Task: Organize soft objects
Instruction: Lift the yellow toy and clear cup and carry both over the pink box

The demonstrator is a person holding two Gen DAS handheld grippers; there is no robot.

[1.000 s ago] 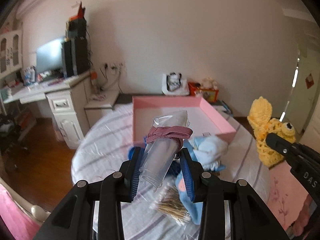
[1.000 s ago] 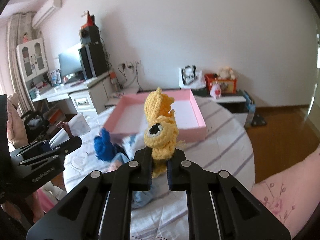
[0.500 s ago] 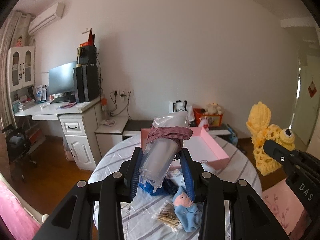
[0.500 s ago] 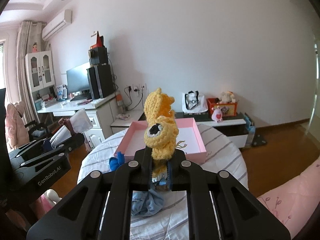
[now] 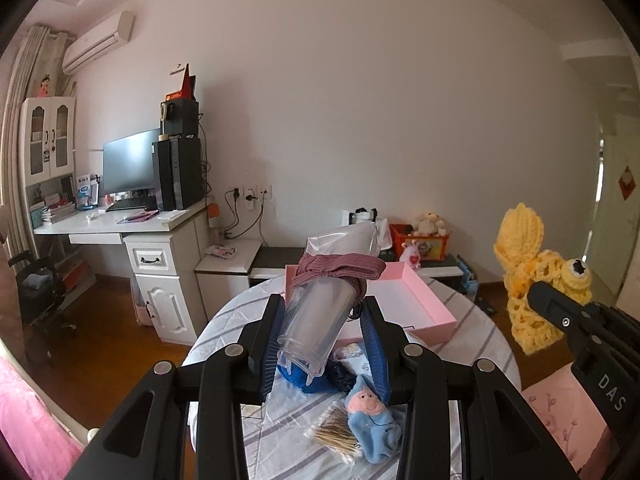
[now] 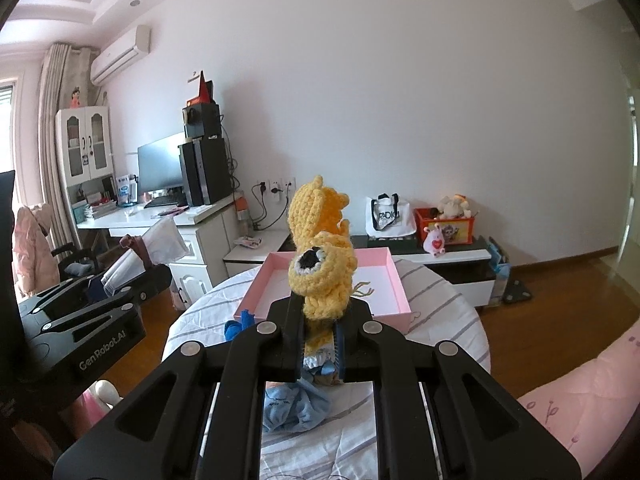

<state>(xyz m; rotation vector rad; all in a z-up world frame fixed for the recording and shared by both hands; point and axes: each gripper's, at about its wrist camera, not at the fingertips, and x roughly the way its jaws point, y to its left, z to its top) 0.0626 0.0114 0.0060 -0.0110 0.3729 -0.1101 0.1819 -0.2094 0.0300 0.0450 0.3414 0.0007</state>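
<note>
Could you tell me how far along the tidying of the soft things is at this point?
Nothing looks put away yet: no soft thing shows in the visible part of the pink box. In hand: the left gripper is shut on a plastic bag with a maroon band, the right gripper on a yellow crochet toy. Still on the table: a blue sock, blue yarn and a swab packet.

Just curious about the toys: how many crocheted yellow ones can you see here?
1: the yellow crocheted toy, pinched in the right gripper above the round table. Others may hide beneath the blue pile.
</note>
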